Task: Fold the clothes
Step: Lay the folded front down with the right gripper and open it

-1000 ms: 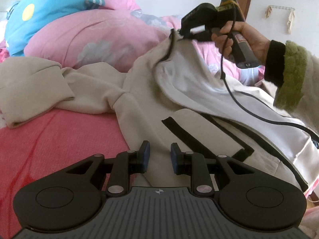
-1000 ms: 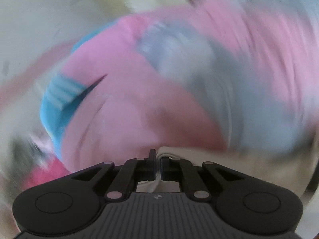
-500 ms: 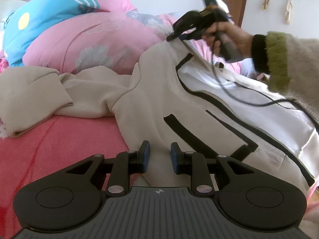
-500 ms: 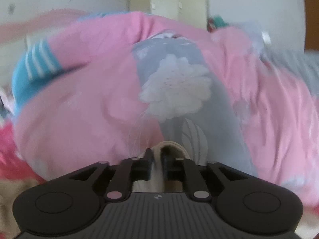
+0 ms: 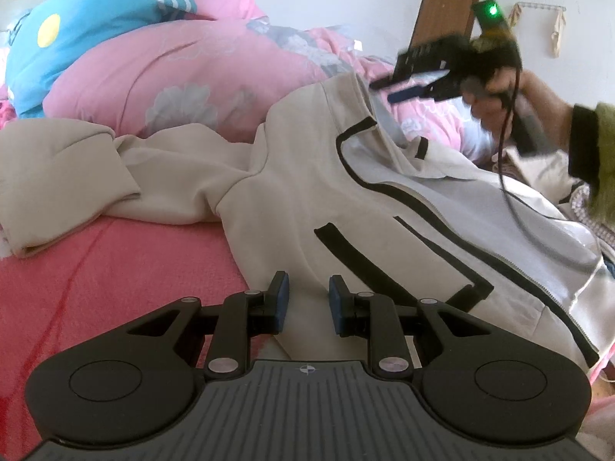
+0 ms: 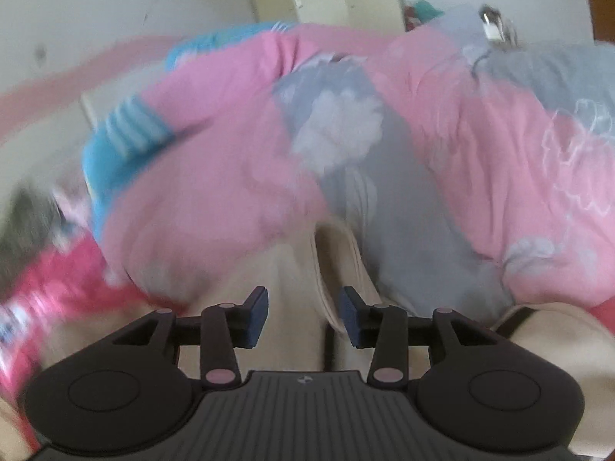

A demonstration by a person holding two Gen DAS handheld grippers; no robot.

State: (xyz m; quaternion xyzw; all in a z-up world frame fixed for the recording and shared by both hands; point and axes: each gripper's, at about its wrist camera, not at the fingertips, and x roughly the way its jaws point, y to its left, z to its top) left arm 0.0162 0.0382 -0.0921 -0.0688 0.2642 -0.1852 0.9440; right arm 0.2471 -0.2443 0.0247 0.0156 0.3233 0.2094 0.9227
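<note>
While spread across the bed (image 5: 96,269), beige jacket (image 5: 307,199) lying front up, zipper running down toward lower right, black trim along opening and pocket. One sleeve (image 5: 65,176) bunched at left on red sheet, against pink quilt (image 5: 173,77). Blue cushion (image 5: 77,30) piled behind quilt. Left gripper (image 5: 305,299) low over jacket hem, jaws parted by a narrow gap, beige cloth visible between pads but not pressed from either side, so nothing held. Right gripper (image 5: 407,88) raised at upper right in left wrist view, gripped by a hand (image 5: 511,92) with dark cuff and green sleeve, cable trailing down across jacket; hanging just beyond collar (image 5: 346,88), clear of cloth. Seen from right wrist view, right gripper (image 6: 303,311) with jaws opening, standing apart, collar edge (image 6: 334,269) rising between them yet touching neither pad as far as blur allows; nothing clamped. Pink and grey quilt (image 6: 346,134) filling view ahead, smeared. Wall and brown door (image 5: 446,11) behind.
</note>
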